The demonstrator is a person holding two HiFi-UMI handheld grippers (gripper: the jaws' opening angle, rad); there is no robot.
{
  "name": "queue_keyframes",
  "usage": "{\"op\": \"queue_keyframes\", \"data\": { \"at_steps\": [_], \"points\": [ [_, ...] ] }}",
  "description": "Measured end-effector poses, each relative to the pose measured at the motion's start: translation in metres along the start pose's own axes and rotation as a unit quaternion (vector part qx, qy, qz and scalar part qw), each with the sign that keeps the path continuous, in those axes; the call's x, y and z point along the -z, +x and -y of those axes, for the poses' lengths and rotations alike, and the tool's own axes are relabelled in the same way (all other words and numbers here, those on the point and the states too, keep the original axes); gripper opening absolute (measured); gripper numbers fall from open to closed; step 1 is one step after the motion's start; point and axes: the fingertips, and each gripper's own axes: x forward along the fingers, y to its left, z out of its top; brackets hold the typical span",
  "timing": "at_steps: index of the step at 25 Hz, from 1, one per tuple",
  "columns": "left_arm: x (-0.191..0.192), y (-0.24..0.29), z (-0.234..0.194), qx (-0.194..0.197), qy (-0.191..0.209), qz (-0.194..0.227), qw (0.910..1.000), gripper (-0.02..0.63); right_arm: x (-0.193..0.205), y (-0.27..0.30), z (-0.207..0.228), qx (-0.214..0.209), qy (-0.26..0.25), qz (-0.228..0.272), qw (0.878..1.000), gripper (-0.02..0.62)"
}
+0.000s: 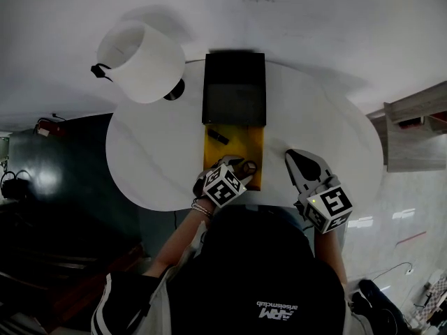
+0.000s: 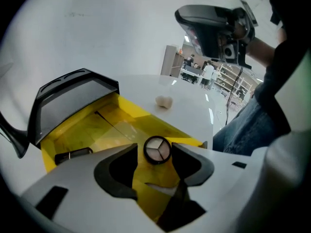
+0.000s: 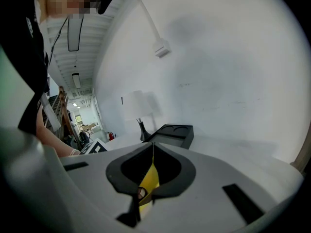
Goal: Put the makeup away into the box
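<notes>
Head view, with both gripper views. At the centre we see a round white table (image 1: 154, 159). On it stands the yellow box (image 1: 253, 142), with its black lid (image 1: 234, 89) raised at the box's 12 o'clock end.

The left gripper (image 1: 243, 166) hangs over the 6 o'clock end of the box. Its jaws are closed on a round eyeshadow compact (image 2: 157, 150), one pad at either side. We see the compact held clear of the yellow floor, with its three pale shades facing the gripper's camera. A slim black tube (image 1: 218, 137) lies on the box floor toward 10 o'clock from the compact.

The right gripper (image 1: 295, 158) hovers over bare tabletop at 3 o'clock of the box. Its jaws are pressed together with nothing between them.

A lamp with a white shade (image 1: 143, 61) stands at 10 o'clock of the box. In the left gripper view we also note a small pale lump (image 2: 164, 101) on the tabletop beyond the box, too small for us to identify.
</notes>
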Motion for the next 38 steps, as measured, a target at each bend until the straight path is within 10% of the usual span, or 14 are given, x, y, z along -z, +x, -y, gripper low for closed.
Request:
{"op": "queue_keyframes", "data": {
  "at_steps": [17,38],
  "points": [
    [-0.098,-0.097,-0.018,-0.027,-0.064,0.22,0.9731,0.156,-0.006,-0.007,0.018,0.017,-0.005,0.007,1.0,0.021],
    [-0.141,-0.116,-0.005,-0.026,-0.046,0.254,0.9656,0.018,0.014,-0.028,0.061,0.08,0.002,-0.021,0.997,0.021]
  ]
}}
